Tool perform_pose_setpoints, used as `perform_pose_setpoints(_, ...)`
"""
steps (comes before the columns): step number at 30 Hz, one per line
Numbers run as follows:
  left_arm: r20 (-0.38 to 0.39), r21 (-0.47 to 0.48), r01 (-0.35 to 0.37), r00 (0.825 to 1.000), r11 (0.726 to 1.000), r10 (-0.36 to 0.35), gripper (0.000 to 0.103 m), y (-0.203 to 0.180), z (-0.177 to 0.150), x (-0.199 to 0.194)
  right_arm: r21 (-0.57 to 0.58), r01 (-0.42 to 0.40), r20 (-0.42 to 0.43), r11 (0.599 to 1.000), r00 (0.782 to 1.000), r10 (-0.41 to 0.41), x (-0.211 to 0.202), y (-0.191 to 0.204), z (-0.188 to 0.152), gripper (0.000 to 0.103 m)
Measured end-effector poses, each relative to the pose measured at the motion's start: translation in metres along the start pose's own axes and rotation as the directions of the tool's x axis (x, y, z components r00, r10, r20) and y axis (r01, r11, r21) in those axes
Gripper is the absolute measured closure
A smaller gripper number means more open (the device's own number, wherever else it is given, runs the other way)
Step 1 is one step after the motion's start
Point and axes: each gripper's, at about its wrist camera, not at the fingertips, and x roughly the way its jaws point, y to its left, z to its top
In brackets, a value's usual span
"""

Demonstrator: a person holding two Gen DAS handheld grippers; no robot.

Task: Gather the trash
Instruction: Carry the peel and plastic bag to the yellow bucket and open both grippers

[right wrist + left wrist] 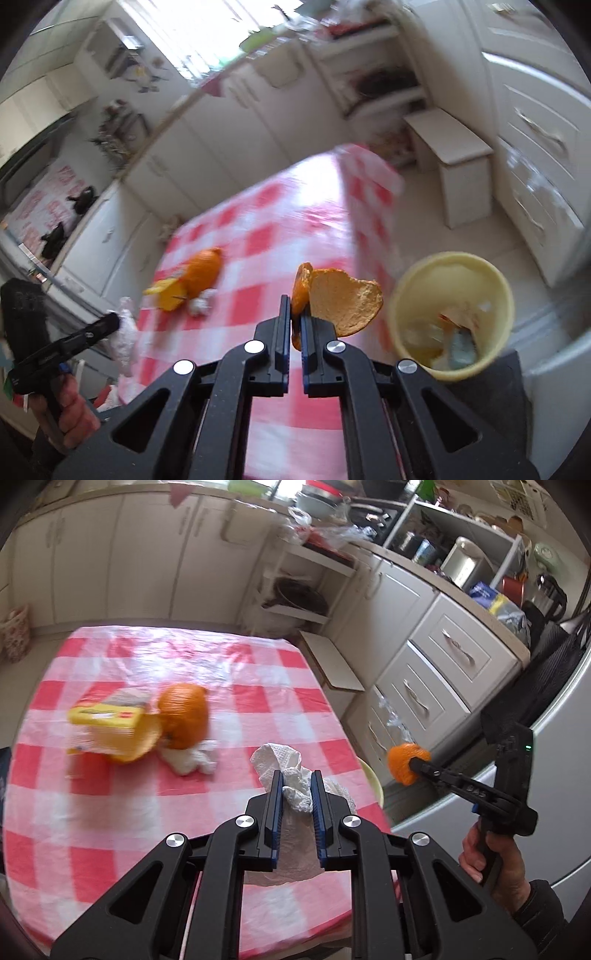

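Both wrist views look steeply down; sharing checked table.

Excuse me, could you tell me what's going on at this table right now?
A person is clearing trash off the checked table with a gripper in each hand. The left gripper is shut on a crumpled paper towel, and the right gripper is clamped on a piece of orange peel, close to the yellow bin on the floor beside the table, which already has scraps inside. More orange peel, a yellow package and a tissue wad lie on the table.
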Motion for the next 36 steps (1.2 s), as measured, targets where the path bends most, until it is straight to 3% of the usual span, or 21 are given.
perform_pose_setpoints(6, -0.062, 0.05, 0.054, 0.997, 0.997, -0.051, 0.089, -0.071, 0.015, 0.068, 0.16, 0.143, -0.154, 0.977, 0.981, -0.118, 0.029, -0.081, 0.014, 0.092)
perform_pose_setpoints(7, -0.077, 0.056, 0.058, 0.996, 0.997, -0.054, 0.089, -0.083, 0.016, 0.083, 0.181, 0.147, -0.173, 0.973, 0.978, -0.115, 0.032, -0.089, 0.016, 0.079)
perform_pose_setpoints(8, -0.091, 0.059, 0.059, 0.994, 0.997, -0.054, 0.089, -0.093, 0.015, 0.094, 0.202, 0.153, -0.179, 0.967, 0.977, -0.117, 0.034, -0.095, 0.018, 0.058)
perform_pose_setpoints(11, -0.141, 0.087, 0.045, 0.989, 0.995, -0.033, 0.089, -0.125, 0.011, 0.134, 0.26, 0.129, -0.14, 0.957, 0.986, -0.095, 0.026, -0.108, 0.03, 0.051)
perform_pose_setpoints(14, -0.181, 0.101, 0.023, 0.984, 0.995, -0.004, 0.089, -0.143, 0.007, 0.167, 0.316, 0.079, -0.034, 0.945, 0.997, -0.072, -0.003, -0.115, 0.04, 0.046)
perform_pose_setpoints(17, -0.212, 0.106, -0.013, 0.977, 0.994, 0.035, 0.089, -0.156, 0.006, 0.203, 0.346, 0.024, 0.081, 0.938, 0.995, -0.055, -0.031, -0.117, 0.051, 0.037)
perform_pose_setpoints(19, -0.24, 0.107, -0.047, 0.968, 0.993, 0.072, 0.089, -0.163, 0.007, 0.229, 0.35, -0.008, 0.126, 0.937, 0.991, -0.038, -0.042, -0.115, 0.055, 0.037)
perform_pose_setpoints(23, -0.294, 0.087, -0.096, 0.948, 0.992, 0.118, 0.061, -0.169, 0.011, 0.264, 0.329, -0.013, 0.154, 0.944, 0.987, -0.04, -0.049, -0.111, 0.063, 0.037)
perform_pose_setpoints(26, -0.276, 0.083, -0.081, 0.956, 0.993, 0.101, 0.049, -0.174, 0.015, 0.258, 0.342, -0.035, 0.174, 0.939, 0.984, -0.026, -0.052, -0.11, 0.067, 0.036)
perform_pose_setpoints(30, -0.228, 0.095, -0.099, 0.966, 0.991, 0.119, 0.044, -0.168, 0.021, 0.229, 0.332, -0.049, 0.184, 0.942, 0.983, -0.013, -0.052, -0.101, 0.071, 0.035)
perform_pose_setpoints(36, -0.09, 0.115, -0.206, 0.972, 0.972, 0.217, 0.03, -0.122, 0.027, 0.135, 0.282, -0.05, 0.189, 0.958, 0.982, -0.004, -0.045, -0.07, 0.073, 0.033)
